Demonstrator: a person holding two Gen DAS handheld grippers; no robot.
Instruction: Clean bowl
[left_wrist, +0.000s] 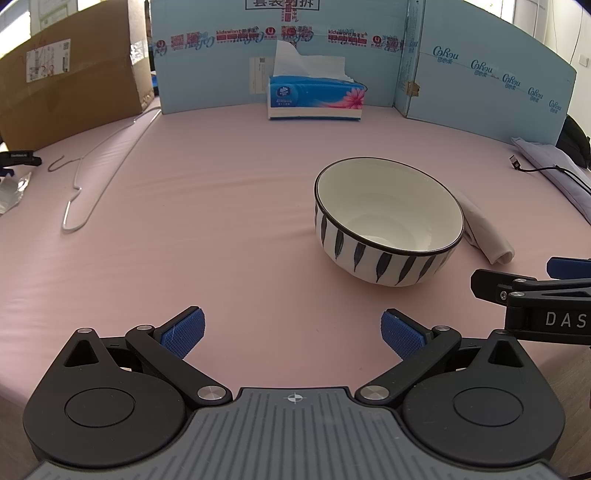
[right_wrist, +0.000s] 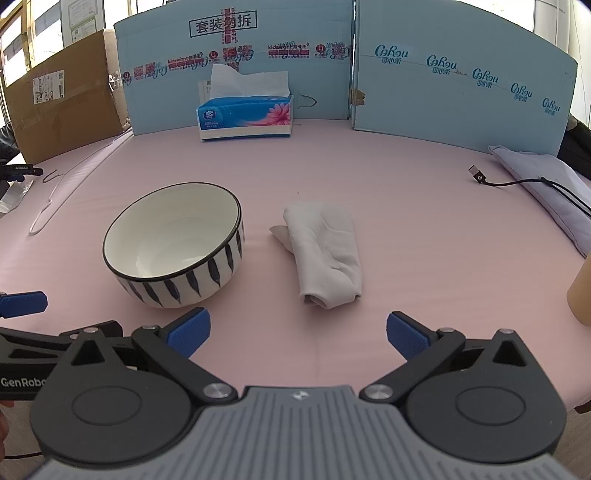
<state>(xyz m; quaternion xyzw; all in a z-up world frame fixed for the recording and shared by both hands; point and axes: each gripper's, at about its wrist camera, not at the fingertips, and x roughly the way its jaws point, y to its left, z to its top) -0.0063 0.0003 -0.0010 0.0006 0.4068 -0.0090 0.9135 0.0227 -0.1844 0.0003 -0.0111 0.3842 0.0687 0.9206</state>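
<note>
The white ceramic bowl with dark feather-like stripes and a black rim (right_wrist: 173, 245) stands upright on the pink-covered desk (right_wrist: 406, 206), its white inside showing nothing in it. Just beside it, apart from it by a narrow strip of pink in the right wrist view, lies a folded white cloth (right_wrist: 327, 254). In the left wrist view the bowl (left_wrist: 388, 221) hides most of that cloth.

The left hand-held gripper (left_wrist: 292, 334) hovers low over the desk near the bowl, its blue-padded jaws spread wide with nothing between them. The right hand-held gripper (right_wrist: 298, 334) sits near the front end of the cloth, jaws likewise spread wide and holding nothing.

Farther back a blue tissue pack with a pink flower print (right_wrist: 245, 116) stands against a light blue printed cardboard screen (right_wrist: 443, 74). A brown cardboard box (left_wrist: 70, 85) is at the far left, with a thin white wire hanger (left_wrist: 96, 173) lying in front of it. On the right, a black USB cable (right_wrist: 495, 181) runs toward a pale lilac cushion (right_wrist: 546, 184).
</note>
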